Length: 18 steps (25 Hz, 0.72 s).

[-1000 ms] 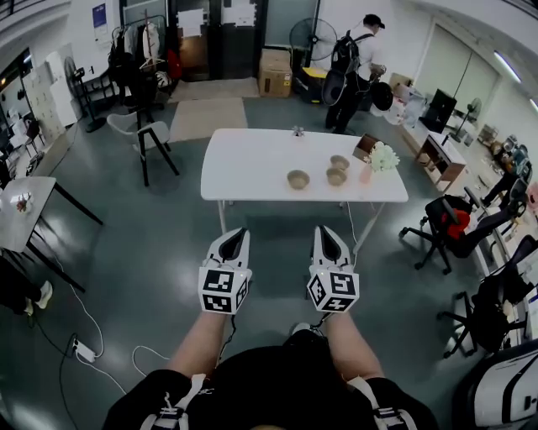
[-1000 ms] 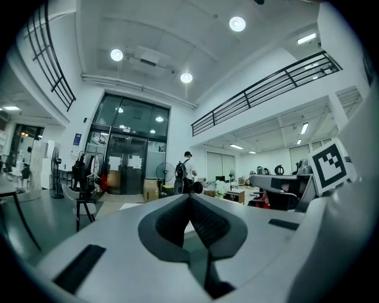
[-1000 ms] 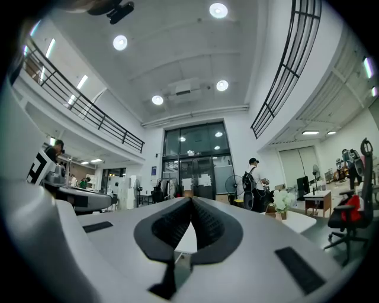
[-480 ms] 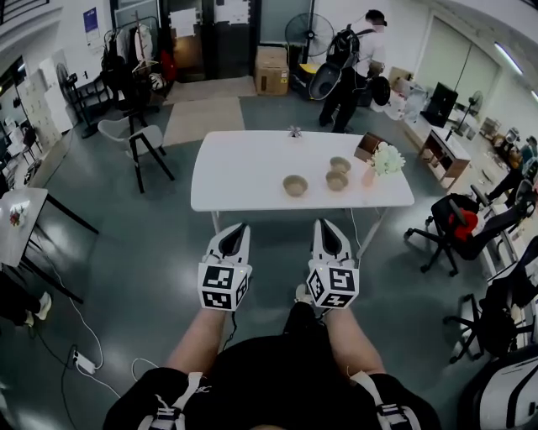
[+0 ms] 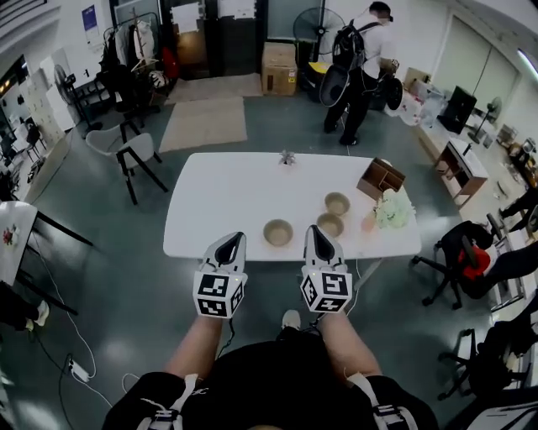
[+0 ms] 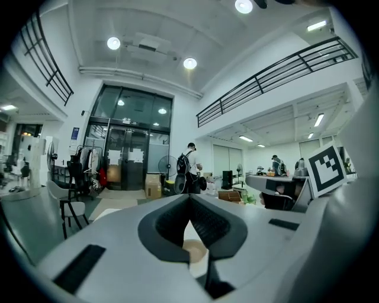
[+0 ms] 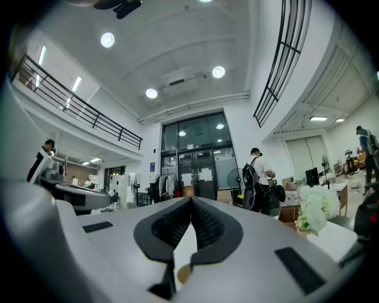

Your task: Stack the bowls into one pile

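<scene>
Three bowls sit apart on the white table [image 5: 202,201], and none is stacked. The near bowl [image 5: 278,232] is close to the front edge. The middle bowl [image 5: 330,224] is a little to its right. The far bowl [image 5: 337,203] is just behind the middle one. All three are tan and stand right way up.

The left gripper [image 5: 234,238] is at the front edge of the table, to the left of the near bowl and not touching it. Its jaws are closed tight, tip to tip, with nothing in them. The right gripper [image 5: 313,230] shows between the near bowl and the middle bowl. Its jaws are closed tight too, and it holds nothing.

To the right of the bowls are pale flowers [image 5: 393,210] and a small pink vase [image 5: 368,222]. Behind them is a brown wooden box [image 5: 380,177]. A tiny thing [image 5: 287,157] sits at the far edge of the table, too small to tell what it is.

On the floor to the left stands a chair [image 5: 126,151], with a tan rug [image 5: 203,122] behind it. Far back, a person [image 5: 363,50] with a backpack stands near a cardboard box [image 5: 280,67] and a fan [image 5: 313,25].
</scene>
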{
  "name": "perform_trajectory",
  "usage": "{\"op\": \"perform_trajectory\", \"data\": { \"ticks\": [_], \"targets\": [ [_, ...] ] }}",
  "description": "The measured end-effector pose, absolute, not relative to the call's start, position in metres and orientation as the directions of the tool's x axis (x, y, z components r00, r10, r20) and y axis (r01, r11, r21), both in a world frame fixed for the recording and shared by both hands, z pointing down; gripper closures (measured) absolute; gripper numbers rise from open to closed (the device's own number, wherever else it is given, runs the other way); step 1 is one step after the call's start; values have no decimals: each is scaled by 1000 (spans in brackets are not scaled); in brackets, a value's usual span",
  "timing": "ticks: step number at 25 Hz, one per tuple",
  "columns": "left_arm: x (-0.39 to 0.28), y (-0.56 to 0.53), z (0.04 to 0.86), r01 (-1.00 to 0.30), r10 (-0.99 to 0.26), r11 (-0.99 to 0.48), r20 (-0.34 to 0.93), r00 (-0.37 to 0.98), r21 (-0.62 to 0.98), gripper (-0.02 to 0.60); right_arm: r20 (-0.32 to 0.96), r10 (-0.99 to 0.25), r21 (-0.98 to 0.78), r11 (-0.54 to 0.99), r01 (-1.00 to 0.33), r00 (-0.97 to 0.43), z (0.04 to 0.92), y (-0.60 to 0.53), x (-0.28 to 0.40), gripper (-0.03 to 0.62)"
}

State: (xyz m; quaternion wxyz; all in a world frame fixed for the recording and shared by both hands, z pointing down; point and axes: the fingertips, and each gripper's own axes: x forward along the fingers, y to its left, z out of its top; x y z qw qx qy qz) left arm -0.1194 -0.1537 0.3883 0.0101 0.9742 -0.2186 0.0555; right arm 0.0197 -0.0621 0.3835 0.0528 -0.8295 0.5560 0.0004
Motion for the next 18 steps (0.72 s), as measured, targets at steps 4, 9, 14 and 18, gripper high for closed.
{"op": "perform_trajectory", "data": {
  "ticks": [4,9,14,18],
  "targets": [
    [-37,-199,376,-457,-454,-890,109,885,3,569,-50,-937,-86,-342,-936,347,377,-110,101,579],
    [12,-235,369,-481,-478,-877,115,871,-6,569,-37,-950,-86,-306,-948,310,373,-158,155,579],
    [27,-266,374,-487,-483,-873,131,866,3,569,-17,-956,-91,-289,-953,291,379,-190,169,579],
    [30,-285,378,-487,-482,-873,140,865,2,569,10,-960,-83,-279,-957,279,389,-212,168,579]
  ]
}}
